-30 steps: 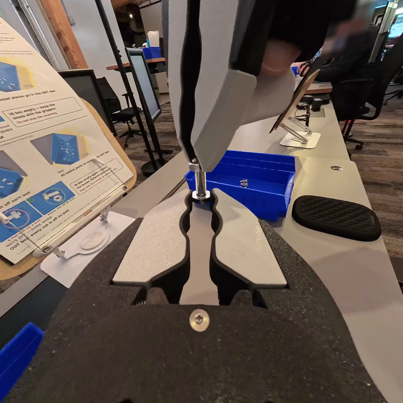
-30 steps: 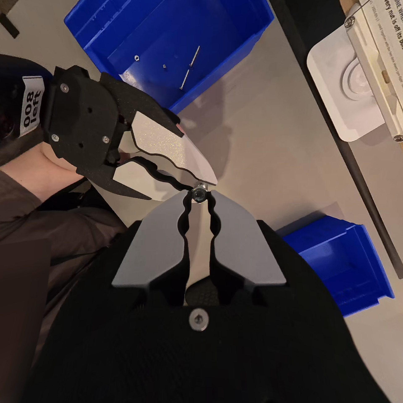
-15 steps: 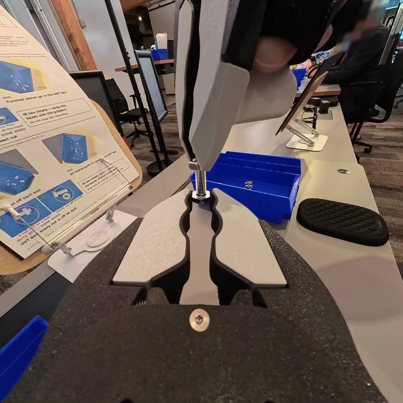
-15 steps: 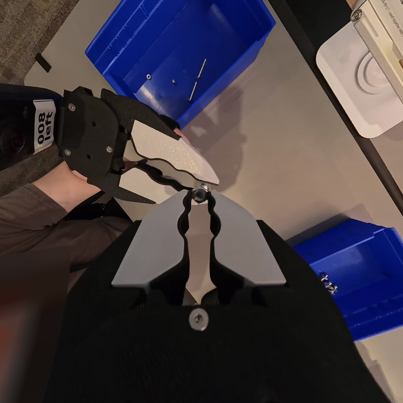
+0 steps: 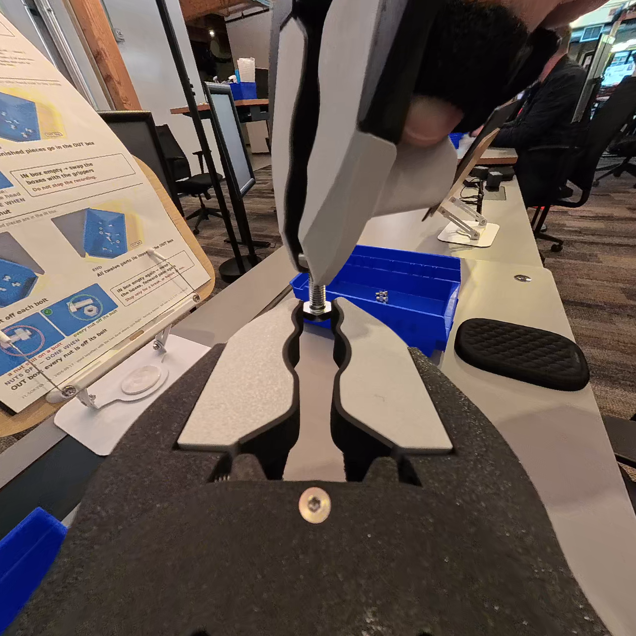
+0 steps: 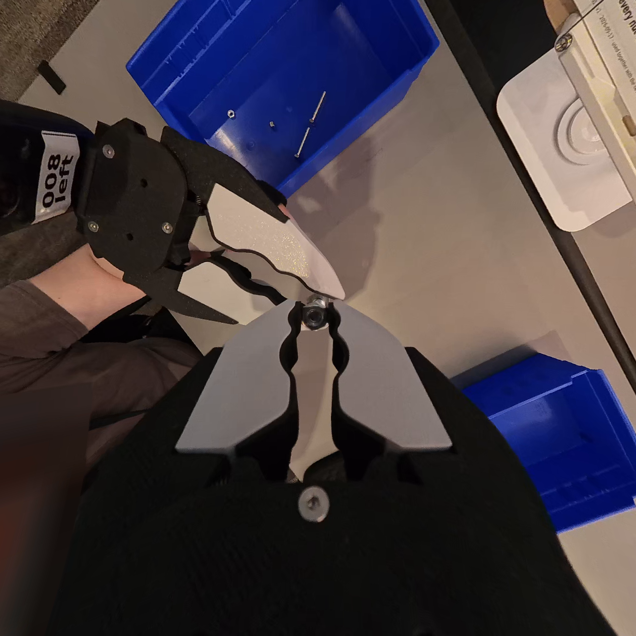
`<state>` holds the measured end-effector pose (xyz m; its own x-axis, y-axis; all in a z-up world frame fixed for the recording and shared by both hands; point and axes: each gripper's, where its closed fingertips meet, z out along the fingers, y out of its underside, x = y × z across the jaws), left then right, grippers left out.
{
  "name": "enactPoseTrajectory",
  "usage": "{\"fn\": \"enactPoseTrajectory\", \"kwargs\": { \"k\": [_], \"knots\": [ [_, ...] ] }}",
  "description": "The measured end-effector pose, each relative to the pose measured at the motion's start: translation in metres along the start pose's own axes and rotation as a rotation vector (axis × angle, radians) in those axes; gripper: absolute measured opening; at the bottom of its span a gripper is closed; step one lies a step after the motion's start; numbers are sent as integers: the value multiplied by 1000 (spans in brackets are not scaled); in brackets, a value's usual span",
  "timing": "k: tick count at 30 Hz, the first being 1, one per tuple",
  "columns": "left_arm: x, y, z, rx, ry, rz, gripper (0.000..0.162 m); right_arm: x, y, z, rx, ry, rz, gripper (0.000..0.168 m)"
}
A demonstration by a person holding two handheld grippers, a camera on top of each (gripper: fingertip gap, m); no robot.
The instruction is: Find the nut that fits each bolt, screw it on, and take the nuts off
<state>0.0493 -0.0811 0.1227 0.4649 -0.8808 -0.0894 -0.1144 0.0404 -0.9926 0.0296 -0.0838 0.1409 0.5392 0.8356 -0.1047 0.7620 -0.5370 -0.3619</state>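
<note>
While the bolt (image 5: pixel 317 290) stands upright as it did a second ago, the left hand-held gripper (image 5: pixel 316 311) still pinches the nut (image 5: pixel 316 308) at its tips, so unscrewing looks unfinished. Above, the right hand-held gripper (image 5: pixel 303 261) clamps the bolt's head.

From the right wrist view, the bolt head (image 6: pixel 312 316) sits between the closed tips, above the counter (image 6: pixel 430 275); the blue bin (image 6: pixel 344 69) has drifted nearer.
</note>
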Motion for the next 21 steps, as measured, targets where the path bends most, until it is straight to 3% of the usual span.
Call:
{"fn": "enactPoseTrajectory", "kwargs": {
  "k": [17, 21],
  "knots": [
    [5, -2, -1, 10, 50, -23, 14, -1, -11, 2, 53, 22, -106, 23],
    [7, -3, -3, 20, 73, -33, 14, -5, -24, -8, 154, 25, -186, 24]
  ]
}}
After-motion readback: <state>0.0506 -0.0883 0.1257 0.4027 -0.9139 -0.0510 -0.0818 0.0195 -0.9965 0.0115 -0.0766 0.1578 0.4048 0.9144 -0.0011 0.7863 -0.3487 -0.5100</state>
